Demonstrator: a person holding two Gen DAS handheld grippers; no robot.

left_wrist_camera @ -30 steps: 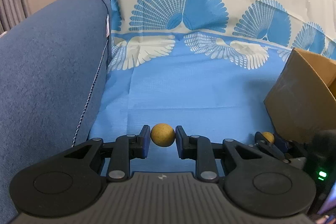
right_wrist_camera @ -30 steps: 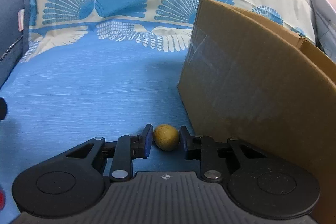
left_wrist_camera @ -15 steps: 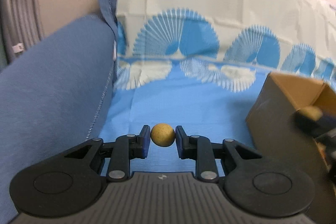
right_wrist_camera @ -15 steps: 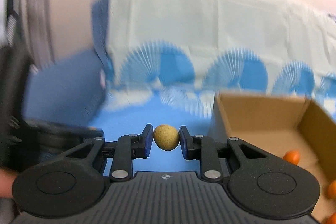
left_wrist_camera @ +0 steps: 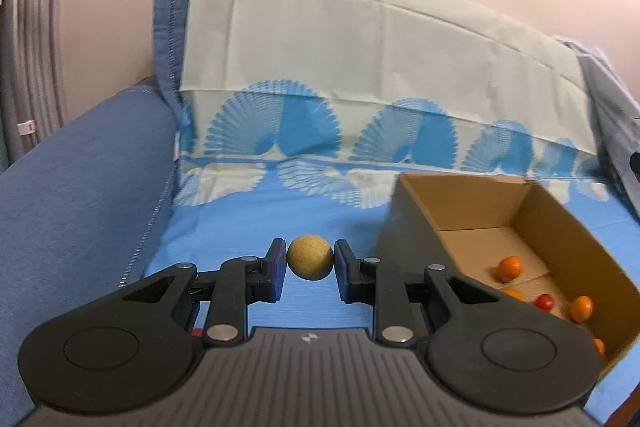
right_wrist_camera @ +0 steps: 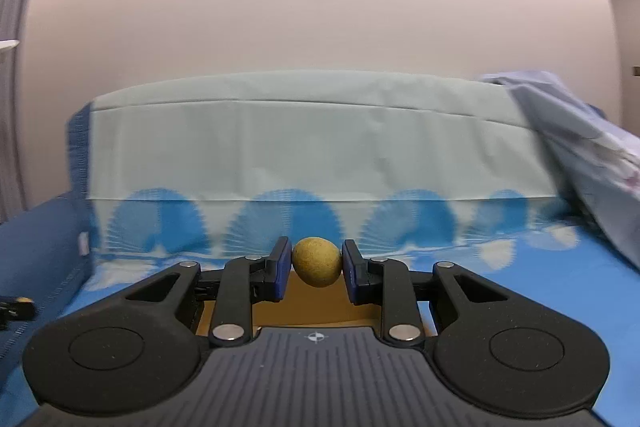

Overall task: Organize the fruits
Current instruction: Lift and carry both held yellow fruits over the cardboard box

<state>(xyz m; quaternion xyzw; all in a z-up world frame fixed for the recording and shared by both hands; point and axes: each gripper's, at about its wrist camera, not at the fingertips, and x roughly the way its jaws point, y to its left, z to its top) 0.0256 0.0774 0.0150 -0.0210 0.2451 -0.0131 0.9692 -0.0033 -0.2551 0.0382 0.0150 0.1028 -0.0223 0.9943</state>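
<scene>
The left hand-held gripper (left_wrist_camera: 310,263) pinches a small tan round fruit (left_wrist_camera: 310,263) between its blue pads and holds it in the air above the blue cloth (left_wrist_camera: 248,219) of the sofa, probably so it can be carried over the wall of the box. The right hand-held gripper (right_wrist_camera: 316,262) pinches a second tan fruit (right_wrist_camera: 316,261), apparently just above the cardboard box (left_wrist_camera: 568,227). The box stands at the right side of the sofa seat. Inside it lie several orange fruits (left_wrist_camera: 509,268) and one small red fruit (left_wrist_camera: 544,302).

Black fingers (left_wrist_camera: 276,269), blue pads (right_wrist_camera: 284,267)
</scene>
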